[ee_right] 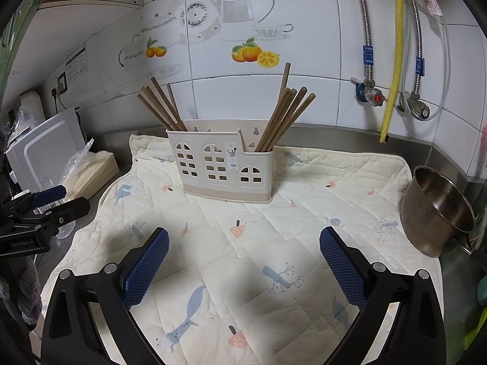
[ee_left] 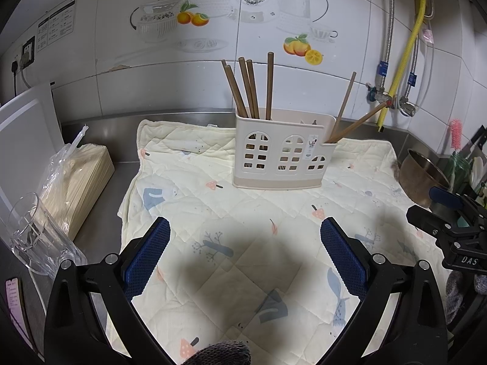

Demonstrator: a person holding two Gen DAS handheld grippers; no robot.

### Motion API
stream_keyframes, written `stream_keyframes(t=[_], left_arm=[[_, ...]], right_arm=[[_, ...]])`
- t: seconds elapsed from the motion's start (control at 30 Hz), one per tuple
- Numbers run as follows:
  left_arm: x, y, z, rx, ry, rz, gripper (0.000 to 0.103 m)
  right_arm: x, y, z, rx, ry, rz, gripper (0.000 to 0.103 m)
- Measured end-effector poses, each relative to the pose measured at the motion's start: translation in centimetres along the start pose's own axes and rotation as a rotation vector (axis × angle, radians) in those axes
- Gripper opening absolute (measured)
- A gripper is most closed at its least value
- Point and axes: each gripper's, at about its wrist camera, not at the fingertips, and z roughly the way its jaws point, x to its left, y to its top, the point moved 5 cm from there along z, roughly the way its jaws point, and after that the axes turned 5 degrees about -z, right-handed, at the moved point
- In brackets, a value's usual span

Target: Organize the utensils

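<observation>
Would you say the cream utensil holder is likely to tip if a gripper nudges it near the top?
Probably yes: the utensil holder looks like light, perforated plastic, narrow front to back. It stands on a soft quilted cloth, and its chopsticks lean outward, adding top weight.

Steel bowl point(ee_right: 438, 213) rt, glass point(ee_left: 33, 237) lt, on quilted mat point(ee_right: 243, 243).

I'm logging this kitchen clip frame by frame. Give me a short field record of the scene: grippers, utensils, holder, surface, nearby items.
left gripper: open, empty, above the mat
right gripper: open, empty, above the mat
holder: cream plastic caddy with window cut-outs, upright on the mat
chopsticks: brown, standing in the holder's left and right end compartments, leaning outward
mat: quilted printed cloth on a steel counter, no loose utensils visible on it
metal bowl: at the mat's right edge
glass: left of the mat
</observation>
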Motion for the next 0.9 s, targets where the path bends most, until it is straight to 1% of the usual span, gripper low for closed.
stream_keyframes(t=[0.9], left_arm=[[0.01,-0.16,-0.02,0.001,0.000,-0.002,0.098]], right_arm=[[0.08,0.00,-0.02,0.001,-0.001,-0.001,0.096]])
